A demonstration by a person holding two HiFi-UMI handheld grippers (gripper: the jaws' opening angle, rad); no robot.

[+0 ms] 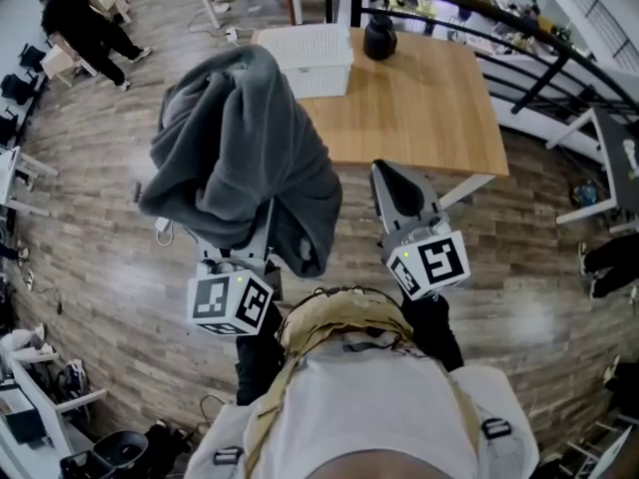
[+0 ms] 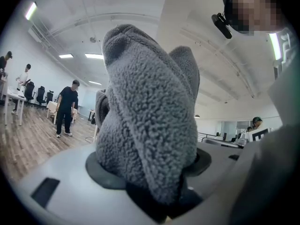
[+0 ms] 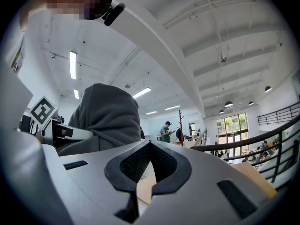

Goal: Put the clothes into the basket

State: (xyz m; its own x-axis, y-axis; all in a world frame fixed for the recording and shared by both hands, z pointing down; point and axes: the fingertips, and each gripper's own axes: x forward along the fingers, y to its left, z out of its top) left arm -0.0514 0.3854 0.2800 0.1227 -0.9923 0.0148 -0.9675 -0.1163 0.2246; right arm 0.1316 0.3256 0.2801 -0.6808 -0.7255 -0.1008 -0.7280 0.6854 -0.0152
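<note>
text: none legible | labels, brands: none legible | numbers: none legible | signs: none legible

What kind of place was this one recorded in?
Probably an open-plan office or lab on an upper level: wood-plank floor, black office chairs with people nearby, and a curved black metal railing behind the light wooden table.

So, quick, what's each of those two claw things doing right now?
Left gripper: closed on the gray fleece garment.
Right gripper: closed, nothing in it.
</note>
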